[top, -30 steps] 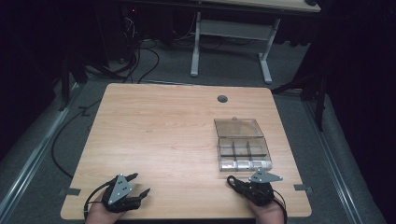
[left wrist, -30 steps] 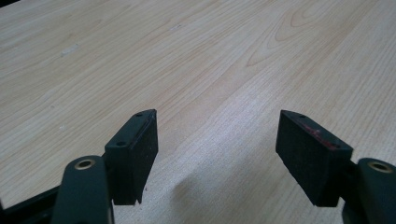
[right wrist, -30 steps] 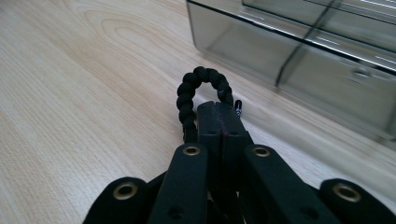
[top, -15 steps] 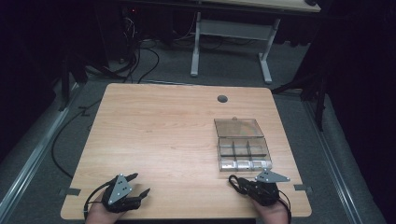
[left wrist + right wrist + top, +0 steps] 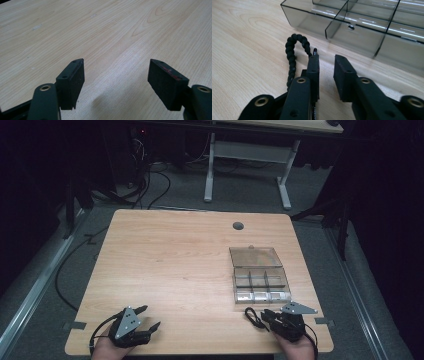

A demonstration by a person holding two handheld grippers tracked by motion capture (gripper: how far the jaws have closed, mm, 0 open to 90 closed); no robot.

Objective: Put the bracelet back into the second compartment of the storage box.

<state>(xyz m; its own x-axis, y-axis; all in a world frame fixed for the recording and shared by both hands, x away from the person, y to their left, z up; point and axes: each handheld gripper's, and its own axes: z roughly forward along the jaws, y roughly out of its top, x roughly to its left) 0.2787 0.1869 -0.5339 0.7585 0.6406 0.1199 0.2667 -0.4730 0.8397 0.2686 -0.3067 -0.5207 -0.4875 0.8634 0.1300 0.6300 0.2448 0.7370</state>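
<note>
- Your right gripper (image 5: pixel 326 65), jaws just opening, holds nothing; the cord (image 5: pixel 292 53) lies beside it, near the box (image 5: pixel 362 27).
- The cord looks soft and light: take its loop.
- Your left gripper (image 5: pixel 116 75) is wide, empty.

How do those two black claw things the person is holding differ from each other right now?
The left gripper has its jaws spread wide apart; the right gripper shows only a narrow gap, its jaws having just been opening.

The left gripper has bare wooden table ahead of it; the right gripper points at a clear compartment box.

A black braided cord lies beside the right gripper's jaw; nothing lies by the left one.

Both are black and hold nothing between their jaws.
</note>
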